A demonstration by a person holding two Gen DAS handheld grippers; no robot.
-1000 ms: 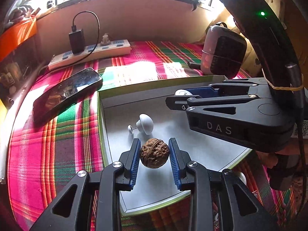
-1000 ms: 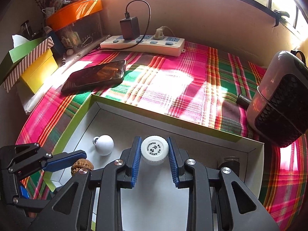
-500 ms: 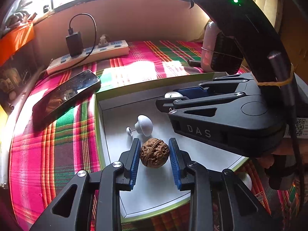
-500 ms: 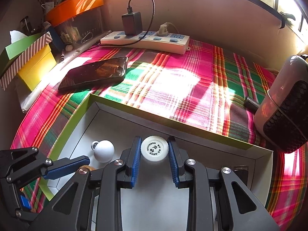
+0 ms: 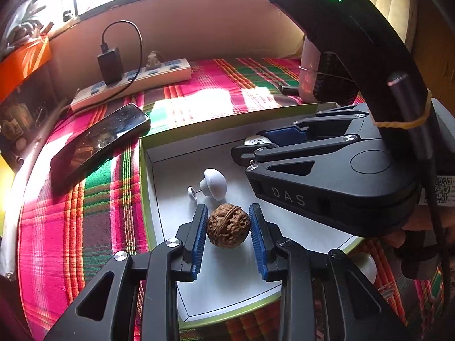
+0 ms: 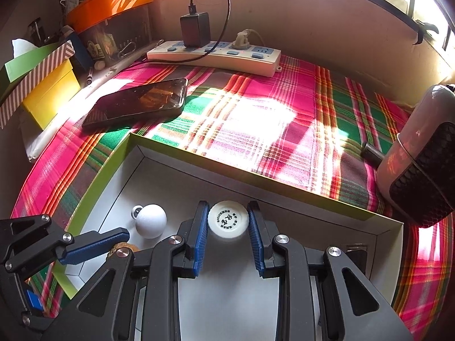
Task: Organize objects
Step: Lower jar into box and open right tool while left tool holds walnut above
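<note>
A shallow white cardboard tray with a lime-green rim (image 5: 143, 167) lies on a pink, green and orange plaid cloth (image 6: 284, 119) covering the desk. Over the tray's floor, the left gripper (image 5: 228, 227) has its blue ribbed pads closed against both sides of a brown wrinkled walnut (image 5: 228, 225). The right gripper (image 6: 228, 221) clamps a round white plastic cap with printed black characters (image 6: 228, 219), near the tray's far wall.

Just beyond the walnut lies a white mushroom-shaped knob with a short metal stem (image 5: 213, 183), tipped on its side on the tray floor. In the left wrist view the right gripper's black body fills the right half and covers most of the tray's far corner and of the cap. In the right wrist view the walnut is only a brown sliver behind the gripper frame.

A black smartphone (image 6: 139, 103) lies flat on the cloth beside the tray's corner. Farther back, a white power strip (image 6: 216, 56) carries a black charger (image 6: 195, 29). A pink device with a black mesh front (image 6: 421, 156) stands at the right, cut off by the frame edge.
</note>
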